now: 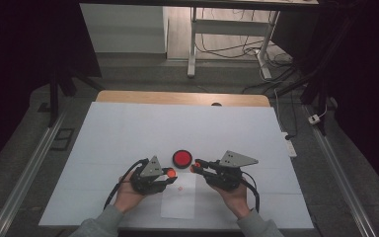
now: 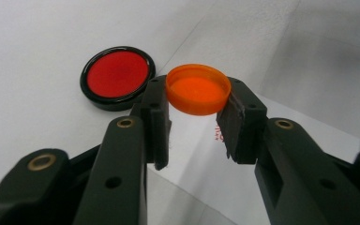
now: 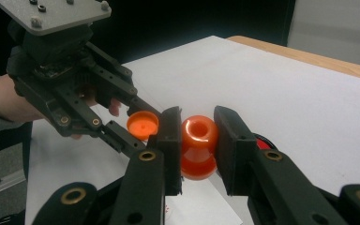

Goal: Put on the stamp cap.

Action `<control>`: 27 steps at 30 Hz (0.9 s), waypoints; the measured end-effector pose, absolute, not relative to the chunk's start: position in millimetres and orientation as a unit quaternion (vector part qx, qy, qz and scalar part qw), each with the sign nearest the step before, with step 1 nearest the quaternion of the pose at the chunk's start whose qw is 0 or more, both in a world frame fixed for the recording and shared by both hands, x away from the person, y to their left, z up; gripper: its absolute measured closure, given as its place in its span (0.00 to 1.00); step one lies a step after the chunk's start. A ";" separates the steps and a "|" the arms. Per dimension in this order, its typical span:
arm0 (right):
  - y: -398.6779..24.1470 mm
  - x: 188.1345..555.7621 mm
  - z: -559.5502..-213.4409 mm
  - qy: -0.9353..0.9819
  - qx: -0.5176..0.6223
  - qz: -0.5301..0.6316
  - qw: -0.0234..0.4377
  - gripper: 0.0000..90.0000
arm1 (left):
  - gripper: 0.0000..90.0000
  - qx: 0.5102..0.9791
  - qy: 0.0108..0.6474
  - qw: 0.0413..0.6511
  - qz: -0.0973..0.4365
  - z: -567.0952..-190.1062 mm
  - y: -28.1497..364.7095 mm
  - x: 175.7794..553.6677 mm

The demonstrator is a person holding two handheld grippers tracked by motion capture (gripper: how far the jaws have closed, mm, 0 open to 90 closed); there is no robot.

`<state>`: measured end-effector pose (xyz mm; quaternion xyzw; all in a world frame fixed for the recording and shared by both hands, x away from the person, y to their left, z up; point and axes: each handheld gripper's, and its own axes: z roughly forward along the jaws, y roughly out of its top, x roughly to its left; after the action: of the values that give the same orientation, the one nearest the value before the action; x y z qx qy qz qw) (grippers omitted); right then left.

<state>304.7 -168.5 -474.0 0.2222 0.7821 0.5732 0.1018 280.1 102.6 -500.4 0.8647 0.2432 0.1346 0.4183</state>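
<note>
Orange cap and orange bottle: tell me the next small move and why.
Probably bring the left claw toward the right claw to seat the orange cap on the orange bottle. Each claw grips its piece, the two are close but apart, and the bottle's mouth is open.

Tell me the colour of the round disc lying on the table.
The round disc is red with a glossy black rim, clearest in the left gripper view.

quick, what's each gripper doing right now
Left gripper: closed on the orange cap.
Right gripper: closed on the orange spool.
</note>
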 end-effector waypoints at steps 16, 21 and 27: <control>-168.3 304.3 -473.7 0.782 0.222 0.573 0.102 0.80 | 0.71 0.871 0.223 0.420 0.123 -501.1 77.8 278.9; -168.5 304.2 -473.6 0.782 0.222 0.573 0.103 0.80 | 0.71 0.873 0.216 0.421 0.120 -501.0 70.5 277.6; -168.4 303.9 -473.2 0.782 0.221 0.574 0.103 0.80 | 0.71 0.873 0.216 0.421 0.118 -501.8 68.1 278.0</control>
<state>303.9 -168.4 -473.2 0.2211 0.7819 0.5738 0.1029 278.0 68.1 -501.8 0.8728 0.2162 0.1180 0.4213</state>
